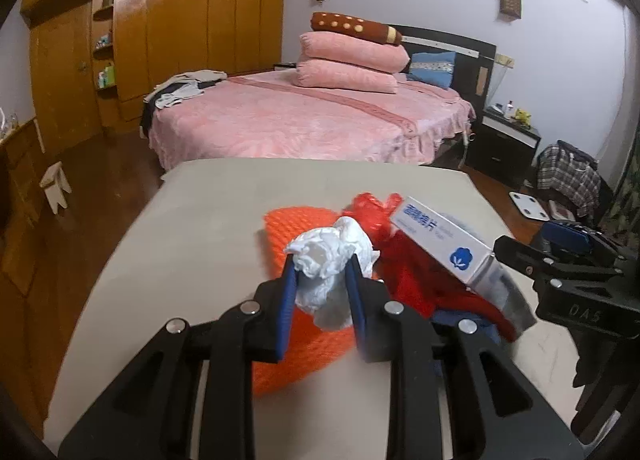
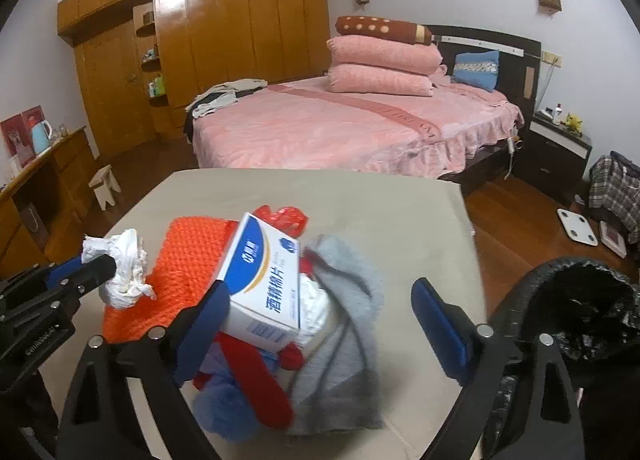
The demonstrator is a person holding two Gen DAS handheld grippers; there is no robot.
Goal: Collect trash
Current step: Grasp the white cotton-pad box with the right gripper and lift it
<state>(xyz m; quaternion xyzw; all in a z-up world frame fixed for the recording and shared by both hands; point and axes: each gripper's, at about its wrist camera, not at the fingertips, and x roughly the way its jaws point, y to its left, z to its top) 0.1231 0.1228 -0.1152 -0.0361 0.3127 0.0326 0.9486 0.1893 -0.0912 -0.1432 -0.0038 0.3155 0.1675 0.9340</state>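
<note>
My left gripper [image 1: 322, 266] is shut on a crumpled white tissue [image 1: 330, 256] and holds it above an orange mesh mat [image 1: 292, 228] on the beige table [image 1: 208, 212]. The tissue also shows in the right wrist view [image 2: 120, 272]. My right gripper [image 2: 320, 300] is open, its jaws wide apart around a pile: a white and blue box [image 2: 264, 280], a grey cloth [image 2: 344, 320], red and blue items [image 2: 248, 388] and a red plastic bag [image 2: 284, 216]. The box [image 1: 440, 236] leans on the pile.
A black-lined trash bin [image 2: 580, 308] stands at the table's right side. A pink bed [image 2: 340, 128] lies beyond the table, with a nightstand [image 2: 556, 152], a white scale [image 2: 576, 226] on the wood floor and a small stool [image 2: 105, 184] at left.
</note>
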